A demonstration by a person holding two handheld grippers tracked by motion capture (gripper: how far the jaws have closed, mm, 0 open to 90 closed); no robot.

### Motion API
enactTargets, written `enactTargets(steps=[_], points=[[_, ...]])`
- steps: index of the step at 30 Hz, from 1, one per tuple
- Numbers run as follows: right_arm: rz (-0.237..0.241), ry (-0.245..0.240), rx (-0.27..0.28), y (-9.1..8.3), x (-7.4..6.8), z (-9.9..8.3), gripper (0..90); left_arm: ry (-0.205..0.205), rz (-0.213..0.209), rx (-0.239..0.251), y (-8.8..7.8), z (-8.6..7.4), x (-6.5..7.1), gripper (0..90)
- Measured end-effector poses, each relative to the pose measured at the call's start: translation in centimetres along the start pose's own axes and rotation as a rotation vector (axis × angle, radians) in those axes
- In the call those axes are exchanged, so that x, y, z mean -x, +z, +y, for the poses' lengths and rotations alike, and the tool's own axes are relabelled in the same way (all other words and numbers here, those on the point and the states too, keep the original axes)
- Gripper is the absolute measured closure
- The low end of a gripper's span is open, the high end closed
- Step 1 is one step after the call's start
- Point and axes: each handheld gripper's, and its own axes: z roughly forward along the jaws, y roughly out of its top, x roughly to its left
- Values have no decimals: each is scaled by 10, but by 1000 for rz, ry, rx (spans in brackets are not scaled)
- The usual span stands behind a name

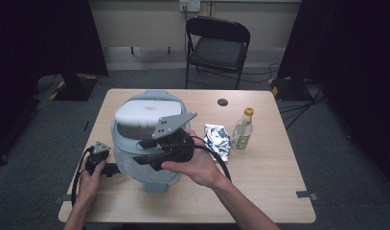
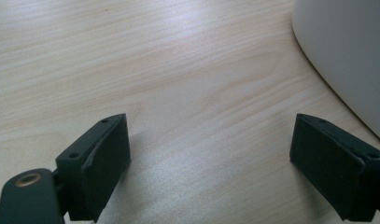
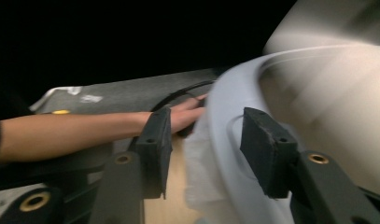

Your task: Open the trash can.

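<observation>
A grey-blue cooker point(image 1: 123, 158) with a white lid point(image 1: 144, 115) stands on the left half of the wooden table point(image 1: 259, 191); the lid is blurred. My right gripper point(image 1: 143, 152) reaches in from the right at the cooker's front. In the right gripper view the jaws of the right gripper point(image 3: 208, 149) straddle the pot's pale rim point(image 3: 225, 121), and a gap shows beside the left pad. My left gripper point(image 1: 111, 168) rests low on the table beside the cooker's left side. In its own view the left gripper point(image 2: 211, 154) is wide open over bare wood, the cooker's wall point(image 2: 351, 56) at the right.
A crumpled silver foil packet point(image 1: 217, 139) and a small bottle with a yellow cap point(image 1: 243, 128) stand right of the cooker. A small black disc point(image 1: 223, 102) lies near the far edge. A folding chair point(image 1: 216, 43) stands behind the table.
</observation>
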Motion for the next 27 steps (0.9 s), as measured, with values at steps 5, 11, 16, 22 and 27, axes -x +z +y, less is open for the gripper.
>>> enactTargets(steps=[5,11,16,22,27], points=[[-1,17,17,2,1,0,556,0,0,0,0,0,0,118],[17,11,18,1,0,1,487,0,-1,-2,0,0,0,118],[-16,18,33,-5,4,-1,431,0,0,0,0,0,0,118],[-82,36,94,-24,12,-9,313,0,0,-1,0,0,0,118],[-130,62,125,-44,21,-17,286,0,1,0,0,0,0,118]])
